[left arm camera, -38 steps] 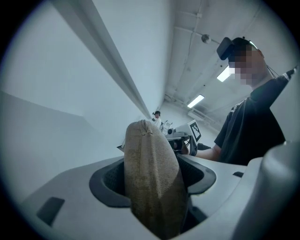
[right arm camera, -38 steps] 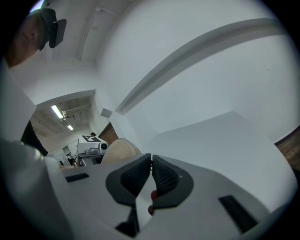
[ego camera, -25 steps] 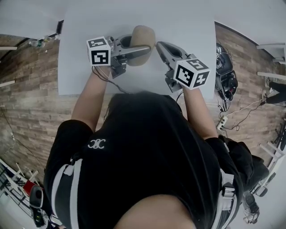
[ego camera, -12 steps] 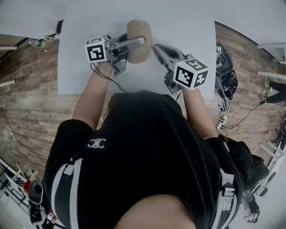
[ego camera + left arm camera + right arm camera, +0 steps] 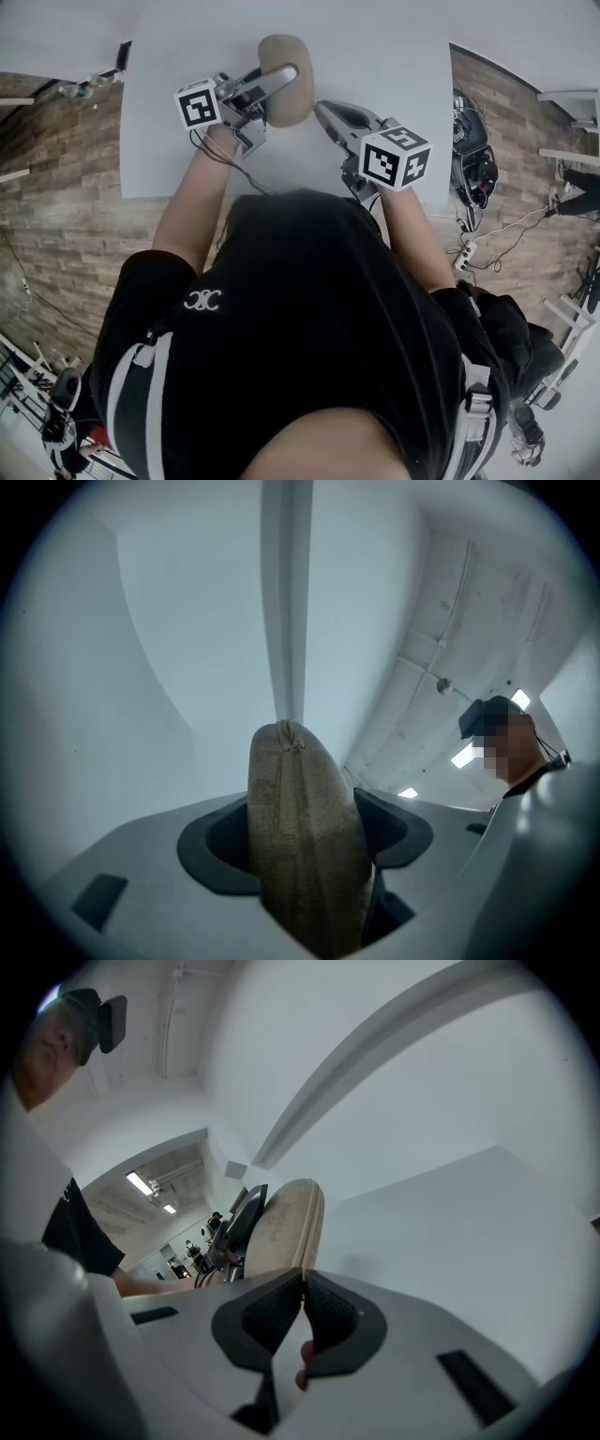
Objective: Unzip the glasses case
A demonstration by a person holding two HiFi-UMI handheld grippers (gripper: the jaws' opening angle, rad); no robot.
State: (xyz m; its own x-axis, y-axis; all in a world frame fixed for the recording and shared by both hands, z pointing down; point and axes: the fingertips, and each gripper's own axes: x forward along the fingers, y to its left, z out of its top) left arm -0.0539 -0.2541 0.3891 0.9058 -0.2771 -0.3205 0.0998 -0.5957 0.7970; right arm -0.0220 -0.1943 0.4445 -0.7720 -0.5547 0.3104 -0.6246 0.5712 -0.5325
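White desk on a wood-plank floor, in a bright, pale room

The desk [image 5: 178,155] is plain white, and its far edge meets a plain white wall [image 5: 487,1072]. Brown wood-plank floor [image 5: 66,216] shows on both sides of it. To the right of the desk a heap of black equipment [image 5: 476,159] lies on the floor, with loose cables [image 5: 514,228] trailing to a white power strip [image 5: 466,255]. White furniture legs [image 5: 570,98] stand further right. Overhead, long strip lights [image 5: 141,1183] glow on a white ceiling, and a few people [image 5: 202,1239] stand far back, too small to make out.
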